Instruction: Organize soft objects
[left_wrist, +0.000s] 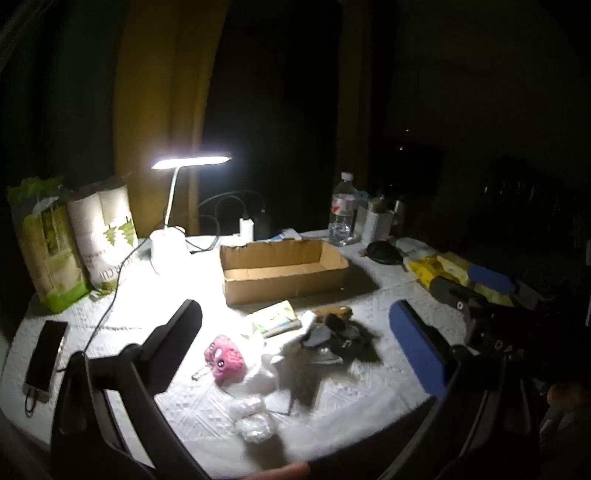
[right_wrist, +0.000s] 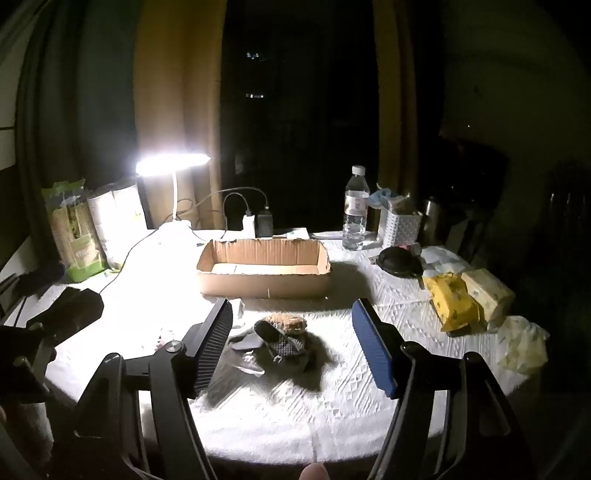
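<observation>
Risk lies in the clutter: both the left gripper (left_wrist: 295, 332) and right gripper (right_wrist: 291, 332) hover spread and empty above the pile (right_wrist: 280, 339) on the bench (right_wrist: 332, 406), before the box (right_wrist: 264, 267); one grab may snag several tangled pieces.

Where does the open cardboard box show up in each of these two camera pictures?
Left wrist view: the cardboard box sits centre, slightly above the middle, beyond the pile of soft things.
Right wrist view: the cardboard box sits centre, just left of the middle, straight ahead.
Shared landmark: the lit desk lamp, behind the box to its left.
</observation>
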